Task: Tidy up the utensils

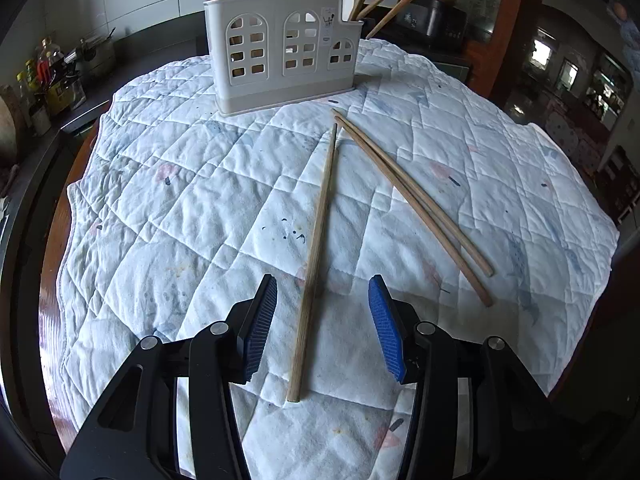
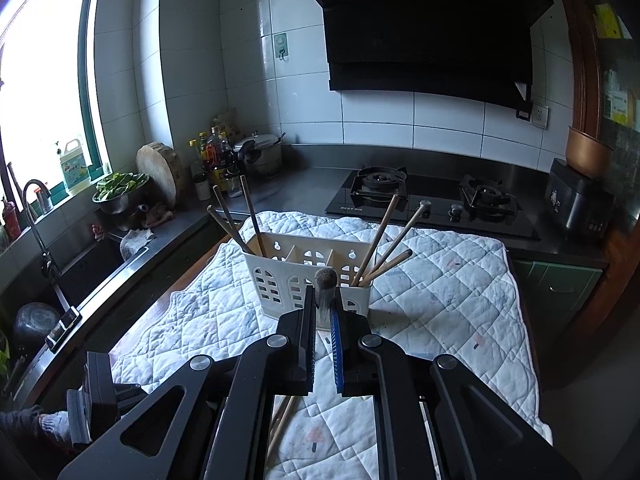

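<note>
A white utensil holder with arched cut-outs stands at the far side of a quilted cloth; chopsticks stick up from its left and right compartments. Three loose chopsticks lie on the cloth: one runs between my left gripper's fingers, and a pair lies to its right. My left gripper is open, low over the near end of the single chopstick. My right gripper is shut on a chopstick seen end-on, held above the cloth in front of the holder.
A gas stove and a dark counter lie behind the cloth. A sink, bottles, a pot and a cutting board are at the left. A rice cooker stands at the right. The left gripper's body shows at the right view's lower left.
</note>
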Motion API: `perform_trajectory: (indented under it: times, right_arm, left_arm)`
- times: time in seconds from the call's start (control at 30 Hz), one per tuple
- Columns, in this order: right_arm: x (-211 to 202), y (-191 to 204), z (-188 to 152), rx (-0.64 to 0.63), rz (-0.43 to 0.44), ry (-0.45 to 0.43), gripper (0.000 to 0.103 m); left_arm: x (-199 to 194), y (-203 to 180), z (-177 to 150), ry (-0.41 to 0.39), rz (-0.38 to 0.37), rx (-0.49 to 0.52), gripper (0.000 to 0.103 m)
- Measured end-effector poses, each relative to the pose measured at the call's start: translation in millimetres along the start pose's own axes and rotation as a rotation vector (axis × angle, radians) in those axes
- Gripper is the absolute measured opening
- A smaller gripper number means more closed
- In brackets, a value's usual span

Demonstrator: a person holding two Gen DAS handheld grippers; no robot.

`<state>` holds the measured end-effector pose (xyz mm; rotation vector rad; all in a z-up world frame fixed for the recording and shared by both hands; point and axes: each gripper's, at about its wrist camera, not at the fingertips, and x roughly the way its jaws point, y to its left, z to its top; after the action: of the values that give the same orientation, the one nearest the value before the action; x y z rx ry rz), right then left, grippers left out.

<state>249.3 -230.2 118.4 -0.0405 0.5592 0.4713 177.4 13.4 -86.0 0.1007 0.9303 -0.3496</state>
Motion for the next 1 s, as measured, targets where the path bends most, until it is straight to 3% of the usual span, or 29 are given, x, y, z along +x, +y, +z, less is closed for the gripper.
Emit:
perform_trajectory:
  times: [0.3,0.47,0.6,0.67,1.0]
  right_arm:
    - [2,2,7,-0.009,0.001,-0.008,0.007]
    - [2,3,7,-0.011,0.002,-0.007,0.007]
    - [4,4,7,-0.008,0.005,-0.004,0.007]
    - [6,5,7,-0.007,0.007,-0.002,0.007]
    - [3,2,10,0.002,0.005,-0.019,0.007]
  left_arm:
    - [11,5,-5,0.064,-0.036,-0.008,0.046]
    - [15,10,-5,0.081,-0.018,-0.017,0.021]
    - [15,12,-5,0.089,-0.010,-0.007,0.016]
    - [15,8,-5,0.090,0.007,0.019,0.008]
    - [-14,18,18,-0.023,-0.008,-0.052,0.006]
